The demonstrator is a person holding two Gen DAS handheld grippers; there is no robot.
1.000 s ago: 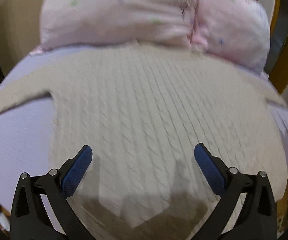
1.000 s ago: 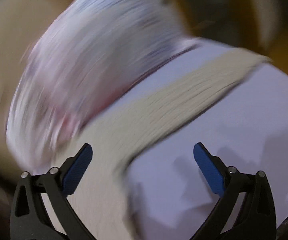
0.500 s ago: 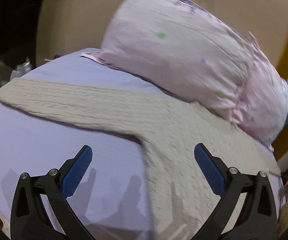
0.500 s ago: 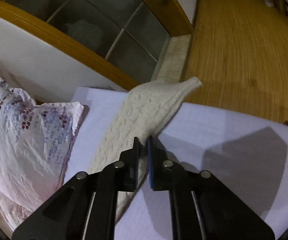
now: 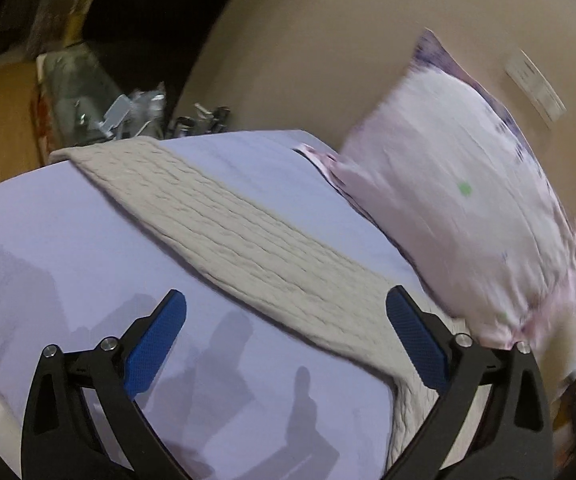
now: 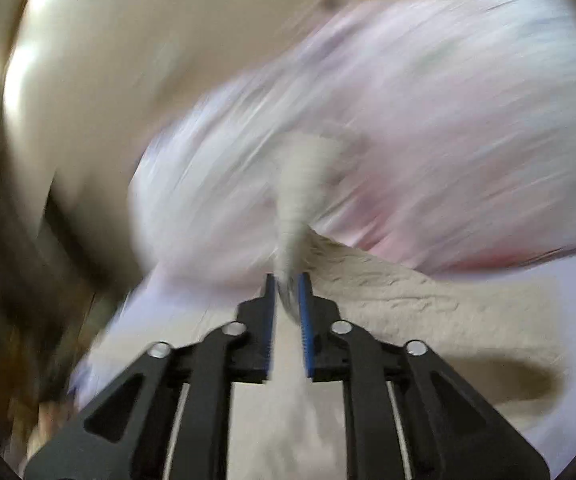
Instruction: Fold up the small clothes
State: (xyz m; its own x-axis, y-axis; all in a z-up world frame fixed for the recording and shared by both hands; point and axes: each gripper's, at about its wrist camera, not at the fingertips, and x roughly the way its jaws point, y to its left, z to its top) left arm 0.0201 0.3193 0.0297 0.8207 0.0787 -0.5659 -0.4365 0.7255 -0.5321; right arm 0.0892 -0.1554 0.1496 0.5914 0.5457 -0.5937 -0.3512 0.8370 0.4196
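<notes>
A cream cable-knit sweater lies on a lavender bed sheet (image 5: 68, 240). In the left wrist view its left sleeve (image 5: 228, 232) stretches flat from the far left towards the body at lower right. My left gripper (image 5: 288, 320) is open and empty, hovering above the sleeve's near part. In the blurred right wrist view my right gripper (image 6: 288, 284) is shut on a raised fold of the sweater's sleeve (image 6: 299, 184), lifted above the sweater's flat part (image 6: 427, 320).
A pink floral pillow (image 5: 467, 208) leans on the beige wall behind the sweater; it also fills the right wrist view (image 6: 427, 120). Clutter and bags (image 5: 128, 112) sit beyond the bed's far left edge.
My right gripper shut on the right sleeve and has swung it up towards the pillow. My left gripper has moved left along the left sleeve and stays open.
</notes>
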